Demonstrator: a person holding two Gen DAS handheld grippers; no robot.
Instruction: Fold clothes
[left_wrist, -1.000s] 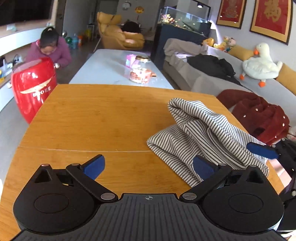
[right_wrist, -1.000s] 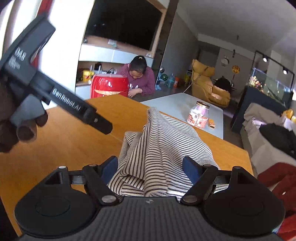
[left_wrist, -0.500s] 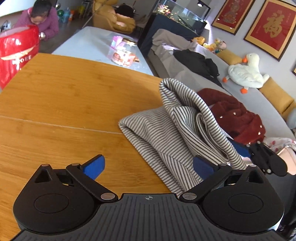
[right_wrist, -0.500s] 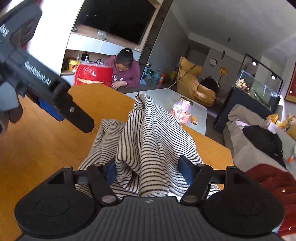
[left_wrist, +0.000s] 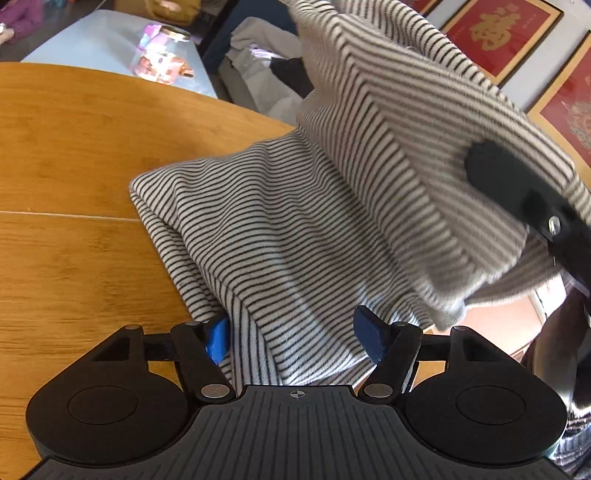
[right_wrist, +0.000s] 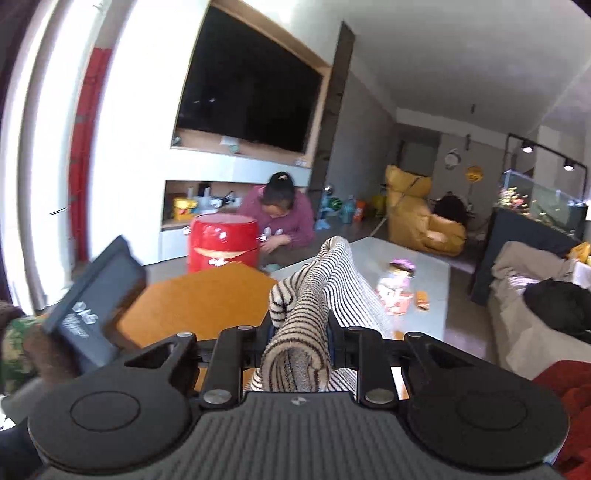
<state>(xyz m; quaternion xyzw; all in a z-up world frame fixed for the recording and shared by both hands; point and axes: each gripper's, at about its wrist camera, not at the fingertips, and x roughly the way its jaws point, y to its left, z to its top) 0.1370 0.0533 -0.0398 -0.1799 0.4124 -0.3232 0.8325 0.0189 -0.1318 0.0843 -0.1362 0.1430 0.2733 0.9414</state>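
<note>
Between right gripper (right_wrist: 300, 341) fingers: striped garment (right_wrist: 295, 354), pinched, lifted

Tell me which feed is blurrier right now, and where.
Right wrist view: whole room smeared, window blown out, though the right gripper reads sharp, shut on the striped garment. Left wrist view: wooden table crisp; only the garment's lifted fold is blurred.
</note>
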